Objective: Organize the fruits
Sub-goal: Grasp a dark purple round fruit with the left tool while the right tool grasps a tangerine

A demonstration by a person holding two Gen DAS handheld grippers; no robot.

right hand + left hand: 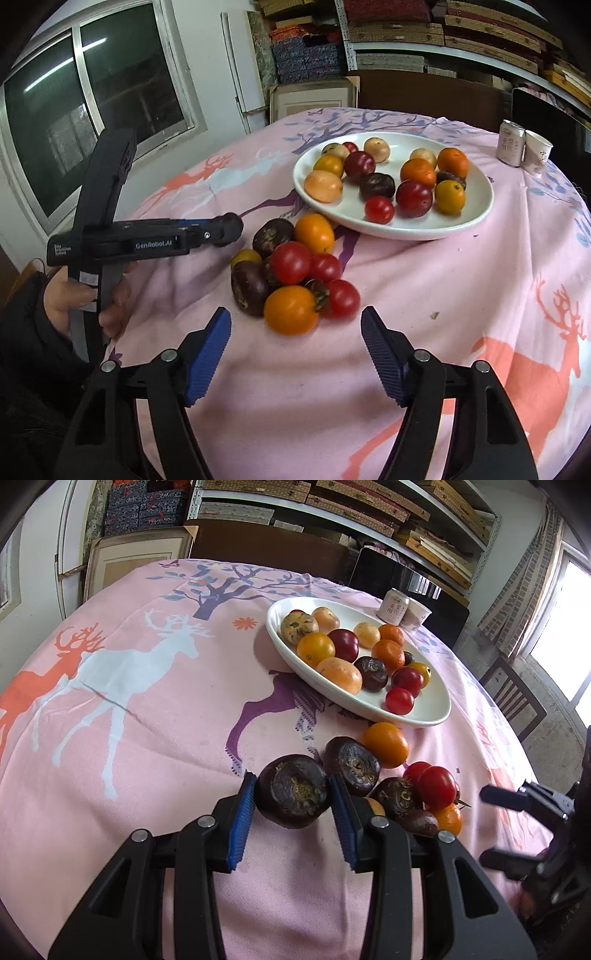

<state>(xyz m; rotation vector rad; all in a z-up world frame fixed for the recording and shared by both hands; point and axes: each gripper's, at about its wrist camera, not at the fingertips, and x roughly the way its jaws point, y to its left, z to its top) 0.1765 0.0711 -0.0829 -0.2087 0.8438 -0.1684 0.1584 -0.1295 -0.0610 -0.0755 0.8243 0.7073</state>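
One dark water chestnut [293, 796] clamped between left gripper [293, 805] pads, seemingly just off the cloth. Right gripper [295, 350] jaws parted, empty; fruit pile [291, 273] just ahead, white plate [406, 229] beyond.

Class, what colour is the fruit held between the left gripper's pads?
Dark purple-brown fruit; clearest in the left wrist view, between the left gripper pads.
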